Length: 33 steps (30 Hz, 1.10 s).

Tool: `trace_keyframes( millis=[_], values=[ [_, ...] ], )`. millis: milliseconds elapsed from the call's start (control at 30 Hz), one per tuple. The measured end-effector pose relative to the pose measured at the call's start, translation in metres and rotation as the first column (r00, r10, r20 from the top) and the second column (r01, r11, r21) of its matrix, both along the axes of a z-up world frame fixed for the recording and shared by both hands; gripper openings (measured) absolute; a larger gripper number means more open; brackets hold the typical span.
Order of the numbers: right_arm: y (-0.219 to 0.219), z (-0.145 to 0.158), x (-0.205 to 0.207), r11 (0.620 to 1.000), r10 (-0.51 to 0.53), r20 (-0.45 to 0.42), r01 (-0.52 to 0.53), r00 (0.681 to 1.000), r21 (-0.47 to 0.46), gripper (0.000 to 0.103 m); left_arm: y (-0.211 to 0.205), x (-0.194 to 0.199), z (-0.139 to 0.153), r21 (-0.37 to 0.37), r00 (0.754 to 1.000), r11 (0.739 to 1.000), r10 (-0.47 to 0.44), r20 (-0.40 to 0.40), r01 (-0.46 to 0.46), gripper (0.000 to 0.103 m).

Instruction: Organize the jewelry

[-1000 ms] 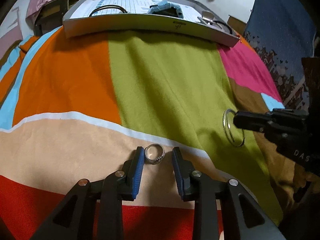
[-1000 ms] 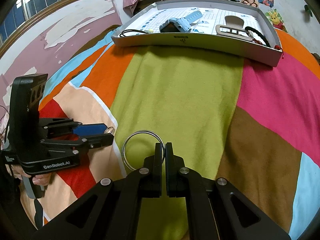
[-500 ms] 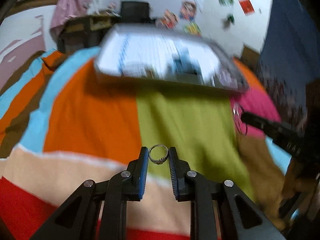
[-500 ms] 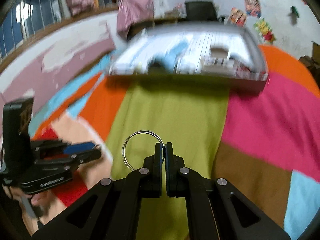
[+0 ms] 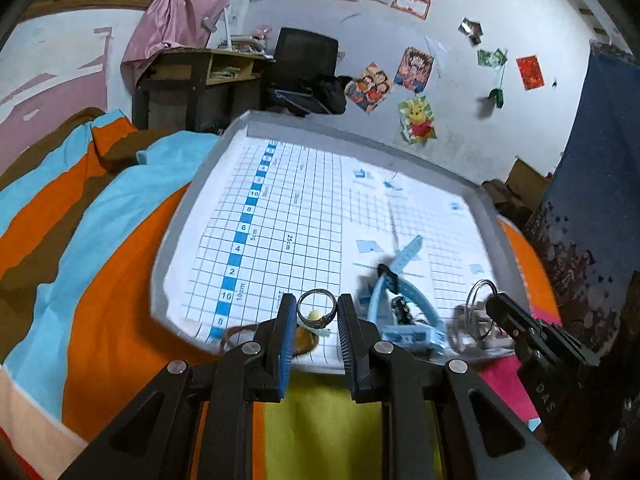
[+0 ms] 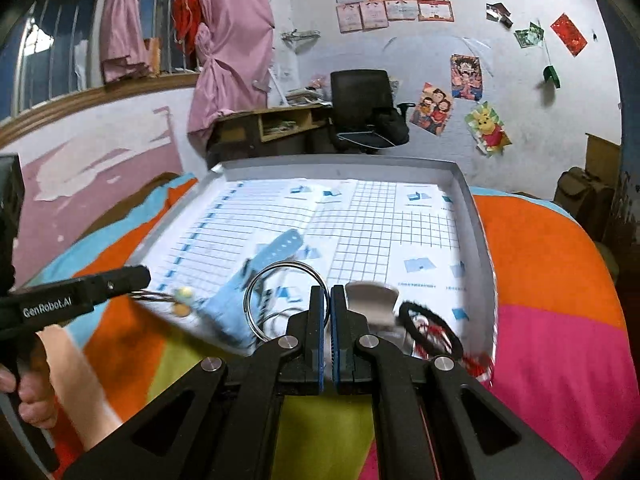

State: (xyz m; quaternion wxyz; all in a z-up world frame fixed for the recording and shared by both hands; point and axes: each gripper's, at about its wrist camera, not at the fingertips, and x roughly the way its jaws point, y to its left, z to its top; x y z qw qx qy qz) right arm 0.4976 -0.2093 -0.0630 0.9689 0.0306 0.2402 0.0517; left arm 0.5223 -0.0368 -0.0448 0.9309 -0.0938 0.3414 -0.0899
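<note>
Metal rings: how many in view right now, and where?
2. A small finger ring held between the left gripper fingers; a large thin bangle pinched by the right gripper. Both are over the tray's near edge. Clutter there may hide more.

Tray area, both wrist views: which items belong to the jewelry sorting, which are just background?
Job:
- ring, held by left gripper
- bangle, held by right gripper
- tray with grid sheet
- blue watch, black hair tie, grey clip in the tray

Background:
- striped blanket
- office chair, desk
- pink curtain, wall posters
</note>
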Motion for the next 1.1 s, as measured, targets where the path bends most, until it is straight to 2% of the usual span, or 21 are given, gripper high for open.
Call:
trace_keyframes(
  millis=[100, 167, 233, 267, 333, 467, 567, 600, 633, 667, 733, 833, 1000, 1067, 1100],
  values=[
    [0.008, -0.003, 0.009, 0.999, -0.002, -0.004, 0.002, 1.000, -0.040, 0.003, 0.000, 0.006, -0.006, 0.017, 1.000, 1.000, 0.017, -0.022, -0.017, 0.020],
    [0.010, -0.005, 0.010, 0.999, -0.001, -0.003, 0.001, 1.000, -0.049, 0.004, 0.002, 0.007, -0.010, 0.017, 0.999, 0.999, 0.029, -0.033, -0.029, 0.025],
    [0.013, -0.005, 0.010, 0.998, -0.002, -0.011, 0.001, 1.000, -0.059, 0.012, 0.005, 0.006, -0.010, 0.009, 0.999, 0.999, 0.037, -0.031, -0.037, 0.037],
    [0.014, -0.005, 0.009, 0.998, 0.004, -0.011, -0.005, 1.000, -0.063, 0.021, 0.008, 0.004, -0.008, -0.001, 0.999, 0.999, 0.044, -0.025, -0.044, 0.041],
    [0.014, -0.003, 0.007, 0.998, 0.007, -0.001, -0.007, 1.000, -0.061, 0.035, 0.013, -0.005, -0.006, -0.023, 0.998, 0.998, 0.057, -0.004, -0.057, 0.061],
    [0.008, 0.004, -0.002, 0.999, -0.003, 0.032, 0.004, 0.999, -0.050, 0.035, 0.021, -0.028, 0.006, -0.040, 0.995, 0.996, 0.078, 0.061, -0.076, 0.074],
    [0.001, 0.015, -0.015, 0.999, -0.023, 0.068, 0.024, 0.997, -0.026, 0.035, 0.026, -0.056, 0.018, -0.051, 0.987, 0.993, 0.109, 0.116, -0.103, 0.088],
    [-0.001, 0.019, -0.020, 0.999, -0.030, 0.082, 0.031, 0.996, -0.016, 0.037, 0.028, -0.064, 0.022, -0.053, 0.984, 0.992, 0.117, 0.133, -0.111, 0.095],
    [-0.003, 0.023, -0.028, 0.999, -0.039, 0.096, 0.040, 0.995, -0.002, 0.044, 0.029, -0.076, 0.026, -0.052, 0.979, 0.991, 0.128, 0.158, -0.121, 0.098],
    [-0.007, 0.027, -0.037, 0.999, -0.049, 0.111, 0.048, 0.993, 0.016, 0.052, 0.031, -0.090, 0.031, -0.050, 0.972, 0.990, 0.138, 0.192, -0.131, 0.098],
    [-0.012, 0.035, -0.055, 0.997, -0.062, 0.140, 0.056, 0.988, 0.045, 0.056, 0.033, -0.110, 0.038, -0.044, 0.961, 0.989, 0.145, 0.233, -0.139, 0.102],
    [-0.018, 0.045, -0.085, 0.996, -0.070, 0.176, 0.059, 0.982, 0.067, 0.069, 0.036, -0.144, 0.048, -0.033, 0.945, 0.986, 0.165, 0.282, -0.162, 0.103],
    [-0.014, 0.057, -0.134, 0.995, -0.056, 0.217, 0.037, 0.975, 0.093, 0.080, 0.041, -0.191, 0.060, -0.014, 0.932, 0.984, 0.171, 0.319, -0.175, 0.103],
    [-0.010, 0.060, -0.155, 0.996, -0.046, 0.227, 0.026, 0.973, 0.088, 0.092, 0.045, -0.210, 0.063, -0.007, 0.928, 0.984, 0.171, 0.331, -0.179, 0.103],
    [-0.009, 0.060, -0.164, 0.996, -0.044, 0.232, 0.024, 0.972, 0.087, 0.093, 0.046, -0.217, 0.063, -0.003, 0.928, 0.984, 0.171, 0.332, -0.181, 0.103]
  ],
)
